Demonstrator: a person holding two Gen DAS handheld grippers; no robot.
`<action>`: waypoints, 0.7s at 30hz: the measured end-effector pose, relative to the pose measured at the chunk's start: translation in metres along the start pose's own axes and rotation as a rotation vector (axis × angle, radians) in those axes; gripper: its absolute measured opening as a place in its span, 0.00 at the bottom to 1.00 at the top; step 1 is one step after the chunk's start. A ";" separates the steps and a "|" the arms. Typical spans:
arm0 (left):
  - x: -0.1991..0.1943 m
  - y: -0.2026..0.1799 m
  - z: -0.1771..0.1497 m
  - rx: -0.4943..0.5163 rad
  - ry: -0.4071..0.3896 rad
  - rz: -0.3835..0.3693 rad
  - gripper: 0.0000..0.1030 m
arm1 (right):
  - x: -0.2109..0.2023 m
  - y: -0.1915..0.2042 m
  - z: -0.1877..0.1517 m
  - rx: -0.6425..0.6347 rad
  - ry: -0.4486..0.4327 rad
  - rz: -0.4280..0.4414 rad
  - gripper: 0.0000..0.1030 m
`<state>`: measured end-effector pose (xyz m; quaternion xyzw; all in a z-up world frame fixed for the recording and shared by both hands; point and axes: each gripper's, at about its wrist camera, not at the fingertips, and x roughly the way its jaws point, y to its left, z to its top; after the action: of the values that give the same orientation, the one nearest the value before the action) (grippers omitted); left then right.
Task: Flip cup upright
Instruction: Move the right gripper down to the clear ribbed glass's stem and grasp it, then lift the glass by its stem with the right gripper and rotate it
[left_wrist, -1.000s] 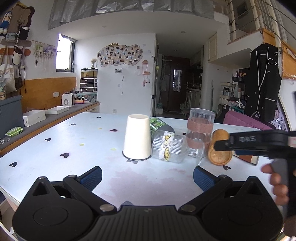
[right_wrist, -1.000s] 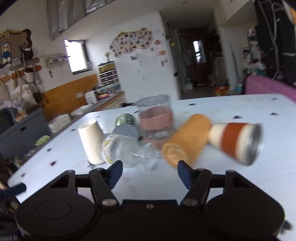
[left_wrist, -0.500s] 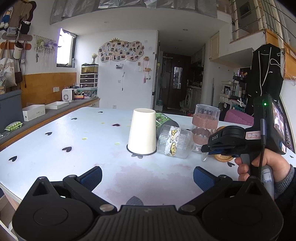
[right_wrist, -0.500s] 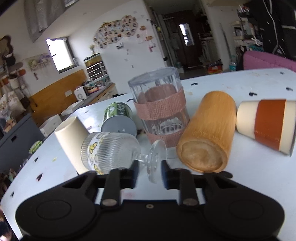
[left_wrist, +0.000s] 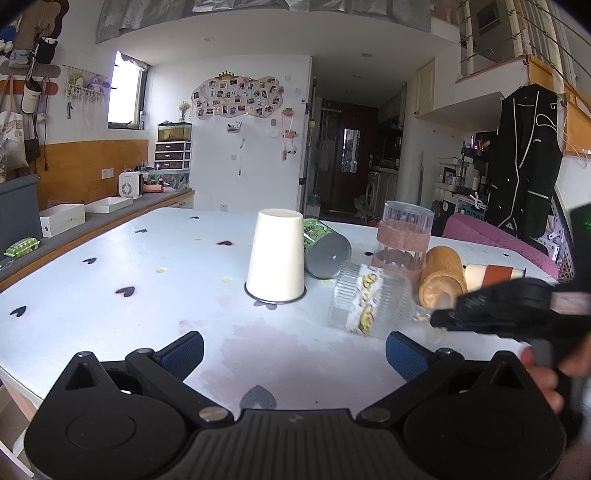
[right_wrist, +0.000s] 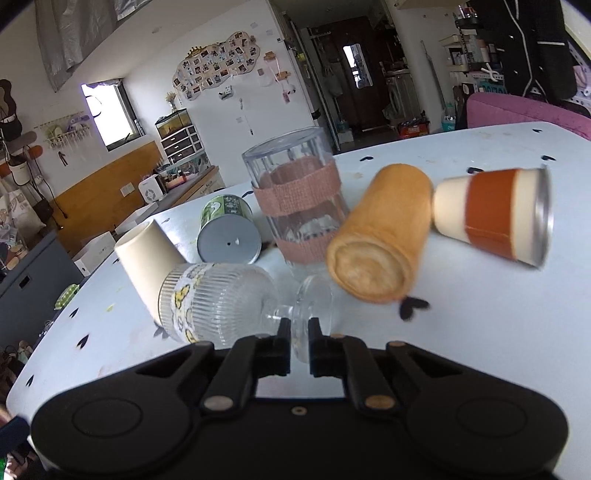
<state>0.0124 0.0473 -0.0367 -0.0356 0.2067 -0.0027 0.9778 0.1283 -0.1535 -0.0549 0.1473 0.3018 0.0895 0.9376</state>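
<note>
A ribbed clear glass goblet (right_wrist: 218, 299) with a yellow flower band lies on its side on the white table (right_wrist: 480, 314). It also shows in the left wrist view (left_wrist: 369, 302). My right gripper (right_wrist: 298, 332) is shut on the goblet's foot (right_wrist: 314, 299), fingers either side of the round base. In the left wrist view the right gripper (left_wrist: 439, 319) reaches in from the right. My left gripper (left_wrist: 293, 350) is open and empty, held back near the table's front edge.
A white paper cup (left_wrist: 275, 258) stands upside down. A green can (left_wrist: 325, 251), a wooden cup (right_wrist: 380, 236) and an orange-banded cup (right_wrist: 495, 214) lie on their sides. A tall glass with a woven band (right_wrist: 295, 206) stands upside down behind the goblet.
My right gripper moved in and closed on the goblet's foot. The goblet has shifted slightly toward the front right, away from the paper cup. My left gripper stayed open.
</note>
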 end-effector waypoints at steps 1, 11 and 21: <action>0.002 -0.001 -0.001 -0.001 0.007 -0.004 1.00 | -0.006 -0.001 -0.003 -0.003 0.004 0.001 0.09; 0.022 -0.020 -0.018 0.025 0.098 -0.057 1.00 | -0.062 -0.012 -0.032 -0.025 0.041 0.020 0.10; 0.037 -0.043 -0.031 0.051 0.142 -0.139 1.00 | -0.085 -0.018 -0.027 -0.079 -0.027 0.066 0.34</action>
<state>0.0341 0.0012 -0.0765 -0.0244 0.2722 -0.0786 0.9587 0.0456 -0.1860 -0.0364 0.1214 0.2803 0.1301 0.9433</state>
